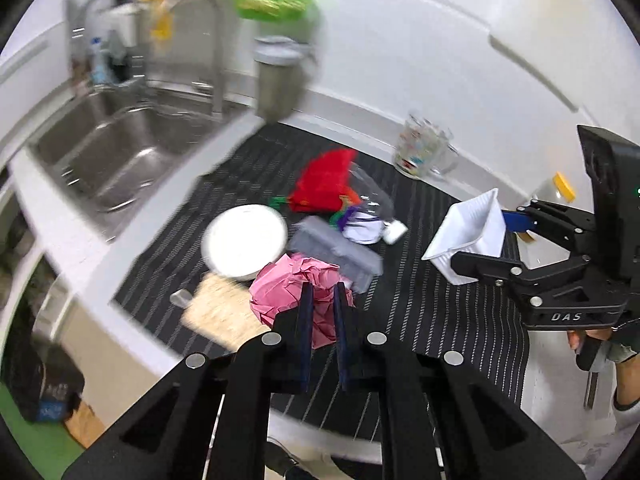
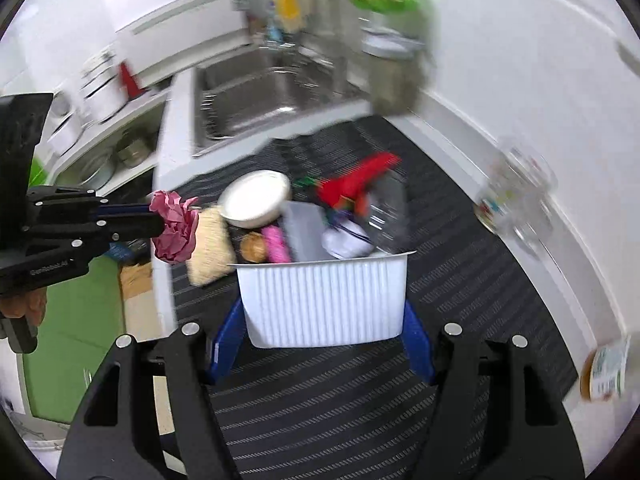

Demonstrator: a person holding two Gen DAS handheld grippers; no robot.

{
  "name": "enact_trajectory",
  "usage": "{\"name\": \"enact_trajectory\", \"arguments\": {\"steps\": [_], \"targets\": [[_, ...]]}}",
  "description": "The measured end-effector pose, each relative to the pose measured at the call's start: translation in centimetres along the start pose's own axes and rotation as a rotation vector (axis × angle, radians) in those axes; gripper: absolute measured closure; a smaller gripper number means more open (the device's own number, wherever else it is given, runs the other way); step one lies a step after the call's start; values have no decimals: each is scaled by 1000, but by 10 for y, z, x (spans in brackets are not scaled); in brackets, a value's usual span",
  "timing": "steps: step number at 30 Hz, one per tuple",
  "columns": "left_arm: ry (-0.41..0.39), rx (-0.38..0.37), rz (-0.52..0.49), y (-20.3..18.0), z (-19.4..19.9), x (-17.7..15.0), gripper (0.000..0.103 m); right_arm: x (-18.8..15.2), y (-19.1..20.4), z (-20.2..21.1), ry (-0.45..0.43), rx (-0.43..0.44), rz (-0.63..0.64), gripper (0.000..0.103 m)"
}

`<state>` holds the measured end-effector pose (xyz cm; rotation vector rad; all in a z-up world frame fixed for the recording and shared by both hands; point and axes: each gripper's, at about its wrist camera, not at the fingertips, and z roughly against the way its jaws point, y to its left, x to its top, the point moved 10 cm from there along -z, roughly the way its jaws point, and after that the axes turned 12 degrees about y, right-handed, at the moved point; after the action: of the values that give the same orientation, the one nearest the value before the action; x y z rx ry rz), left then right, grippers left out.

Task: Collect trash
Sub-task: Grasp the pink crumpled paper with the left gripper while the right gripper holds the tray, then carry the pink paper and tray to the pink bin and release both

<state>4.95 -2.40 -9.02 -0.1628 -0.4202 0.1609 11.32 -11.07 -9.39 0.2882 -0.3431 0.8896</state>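
Observation:
My left gripper [image 1: 322, 292] is shut on a crumpled pink paper ball [image 1: 288, 292], held above the striped mat; it also shows in the right wrist view [image 2: 176, 232]. My right gripper [image 2: 324, 316] is shut on a white ribbed plastic tray [image 2: 324, 300], held in the air; the tray also shows in the left wrist view [image 1: 468, 232]. On the mat lie a red wrapper [image 1: 324, 180], a crushed clear plastic bottle [image 1: 372, 204], a grey plastic lid [image 1: 336, 252] and a white bowl [image 1: 244, 240].
A steel double sink [image 1: 116, 148] with faucets lies at the left. A glass mug [image 1: 424, 152] stands by the wall. A cork mat [image 1: 220, 308] lies at the counter's front edge. A yellow-lidded jar [image 2: 604, 368] is at the right. Both views are motion-blurred.

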Motion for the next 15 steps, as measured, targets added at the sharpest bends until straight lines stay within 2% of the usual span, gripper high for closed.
{"name": "enact_trajectory", "arguments": {"steps": [6,12,15], "targets": [[-34,111,165,65,48,-59,92,23,101,-13,-4,114,187,35],[-41,204,358,142,82,-144,92,28,220,-41,22,203,338,35],[-41,226,439,179,85,-186,92,25,264,-61,41,216,381,35]]}}
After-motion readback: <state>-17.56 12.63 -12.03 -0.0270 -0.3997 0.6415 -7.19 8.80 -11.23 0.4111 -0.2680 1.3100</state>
